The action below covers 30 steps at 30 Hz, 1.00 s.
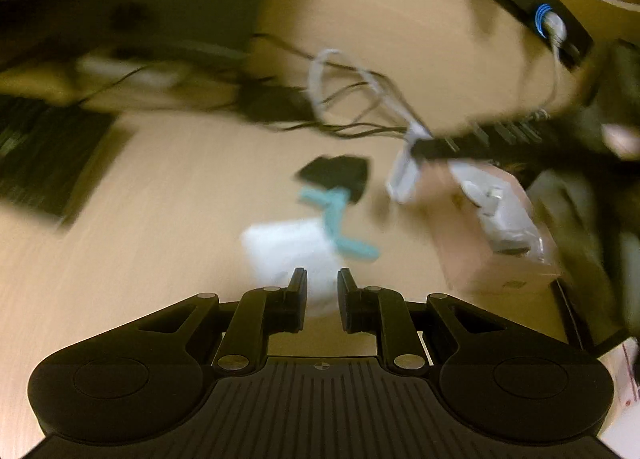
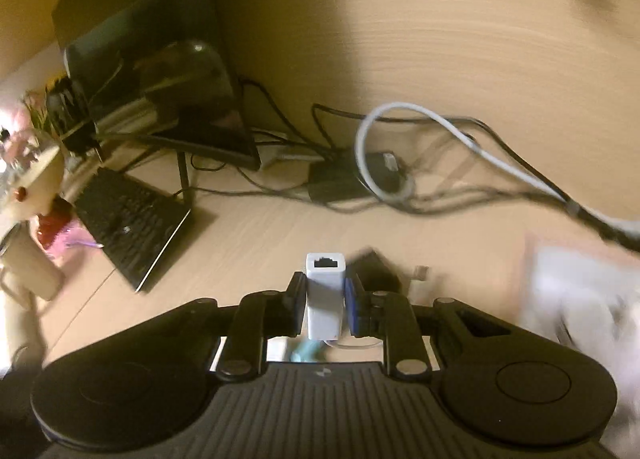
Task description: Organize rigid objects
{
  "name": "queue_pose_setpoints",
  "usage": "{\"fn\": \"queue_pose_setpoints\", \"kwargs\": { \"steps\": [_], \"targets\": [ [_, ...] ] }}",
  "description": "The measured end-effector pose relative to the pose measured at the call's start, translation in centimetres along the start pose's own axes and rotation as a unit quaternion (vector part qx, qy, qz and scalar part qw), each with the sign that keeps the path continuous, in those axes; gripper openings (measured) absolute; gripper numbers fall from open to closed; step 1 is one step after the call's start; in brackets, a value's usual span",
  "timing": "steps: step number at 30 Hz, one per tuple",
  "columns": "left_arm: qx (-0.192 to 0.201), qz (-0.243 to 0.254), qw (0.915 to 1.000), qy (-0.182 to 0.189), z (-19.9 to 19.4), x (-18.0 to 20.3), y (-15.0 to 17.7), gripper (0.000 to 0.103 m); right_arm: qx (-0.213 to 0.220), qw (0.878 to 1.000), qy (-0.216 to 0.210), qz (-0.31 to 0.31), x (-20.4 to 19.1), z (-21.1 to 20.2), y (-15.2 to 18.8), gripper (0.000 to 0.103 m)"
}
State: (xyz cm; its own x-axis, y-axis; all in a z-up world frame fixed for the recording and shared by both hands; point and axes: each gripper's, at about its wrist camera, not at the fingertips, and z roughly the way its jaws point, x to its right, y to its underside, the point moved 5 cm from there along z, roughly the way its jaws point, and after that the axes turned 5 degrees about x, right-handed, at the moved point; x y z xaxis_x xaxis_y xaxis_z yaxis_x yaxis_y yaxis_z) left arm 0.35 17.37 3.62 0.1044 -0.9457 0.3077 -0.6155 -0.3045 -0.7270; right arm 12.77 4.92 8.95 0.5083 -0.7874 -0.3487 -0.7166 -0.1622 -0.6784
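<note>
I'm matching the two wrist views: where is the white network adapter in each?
Left wrist: white adapter, blurred, right of centre, near the black block.
Right wrist: centre, white adapter clamped in the right gripper.
Shared landmark: the teal clip.

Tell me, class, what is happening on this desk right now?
A person is tidying small gadgets with two handheld grippers. The right gripper has its jaws shut on a white adapter, held above the desk. The left gripper, jaws apart, holds nothing and points at a white object beside a teal clip.
</note>
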Motion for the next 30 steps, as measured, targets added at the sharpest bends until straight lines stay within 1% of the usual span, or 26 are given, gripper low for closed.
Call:
{"fn": "queue_pose_setpoints", "kwargs": {
  "steps": [2, 4, 7, 8, 11, 12, 13, 14, 15, 16, 18, 20, 21, 23, 25, 27, 29, 30],
  "targets": [
    [-0.016, 0.018, 0.9997, -0.002, 2.7, 1.0, -1.2, 0.018, 0.011, 1.0, 0.009, 0.022, 1.0, -2.7, 1.5, 0.02],
    [-0.034, 0.037, 0.9987, -0.004, 5.2, 1.7, -1.7, 0.018, 0.013, 0.999, 0.02, 0.04, 2.1, -4.6, 2.9, 0.02],
    [-0.06, 0.051, 0.9965, -0.028, 8.2, 2.0, -1.6, 0.017, 0.012, 0.997, 0.044, 0.056, 3.1, -7.0, 5.8, 0.02],
    [-0.05, 0.05, 0.9972, -0.026, 8.5, 2.0, -1.8, 0.018, 0.012, 0.997, 0.052, 0.057, 3.2, -7.9, 6.9, 0.02],
    [-0.065, 0.048, 0.9963, -0.028, 10.2, 2.2, -2.2, 0.018, 0.01, 0.996, 0.069, 0.047, 2.9, -9.6, 9.9, 0.02],
    [-0.061, 0.053, 0.9962, -0.033, 10.8, 2.4, -2.6, 0.018, 0.008, 0.996, 0.079, 0.037, 2.6, -10.0, 10.9, 0.02],
    [-0.058, 0.06, 0.9958, -0.037, 11.2, 2.6, -2.9, 0.018, 0.008, 0.996, 0.09, 0.023, 2.4, -10.4, 11.8, 0.018],
    [-0.056, 0.067, 0.9954, -0.04, 11.7, 2.7, -3.2, 0.018, 0.009, 0.995, 0.103, 0.005, 2.2, -10.5, 12.6, 0.008],
    [-0.053, 0.071, 0.995, -0.045, 12.0, 2.9, -3.4, 0.018, 0.007, 0.993, 0.12, -0.014, 2.0, -10.4, 13.4, 0.008],
    [-0.052, 0.074, 0.9947, -0.05, 12.2, 2.9, -3.5, 0.018, 0.002, 0.991, 0.133, -0.019, 1.9, -10.3, 14.0, 0.008],
    [-0.049, 0.084, 0.9938, -0.054, 12.3, 3.3, -3.6, 0.018, -0.008, 0.991, 0.136, -0.009, 2.2, -10.0, 15.0, 0.008],
    [-0.042, 0.093, 0.9933, -0.054, 12.5, 3.4, -3.6, 0.018, -0.011, 0.99, 0.142, -0.015, 2.2, -9.7, 15.6, 0.008],
    [-0.041, 0.092, 0.9934, -0.056, 12.5, 3.4, -3.6, 0.017, -0.01, 0.989, 0.147, -0.015, 2.3, -9.8, 15.8, 0.008],
    [-0.043, 0.077, 0.9943, -0.059, 12.3, 3.2, -3.6, 0.017, -0.004, 0.99, 0.143, -0.001, 2.4, -10.2, 15.9, 0.009],
    [-0.044, 0.061, 0.9953, -0.062, 12.0, 2.9, -3.4, 0.018, 0.002, 0.989, 0.146, 0.002, 2.6, -10.6, 15.7, 0.014],
    [-0.043, 0.047, 0.9954, -0.071, 11.7, 2.5, -3.1, 0.018, 0.006, 0.987, 0.163, -0.002, 3.0, -11.0, 15.8, 0.033],
    [-0.043, 0.036, 0.9955, -0.076, 11.6, 2.0, -2.9, 0.019, 0.011, 0.985, 0.175, 0.005, 3.7, -11.4, 16.1, 0.041],
    [-0.043, 0.03, 0.9959, -0.074, 11.6, 1.9, -2.9, 0.02, 0.011, 0.984, 0.178, 0.013, 4.1, -11.5, 16.3, 0.041]
  ]
}}
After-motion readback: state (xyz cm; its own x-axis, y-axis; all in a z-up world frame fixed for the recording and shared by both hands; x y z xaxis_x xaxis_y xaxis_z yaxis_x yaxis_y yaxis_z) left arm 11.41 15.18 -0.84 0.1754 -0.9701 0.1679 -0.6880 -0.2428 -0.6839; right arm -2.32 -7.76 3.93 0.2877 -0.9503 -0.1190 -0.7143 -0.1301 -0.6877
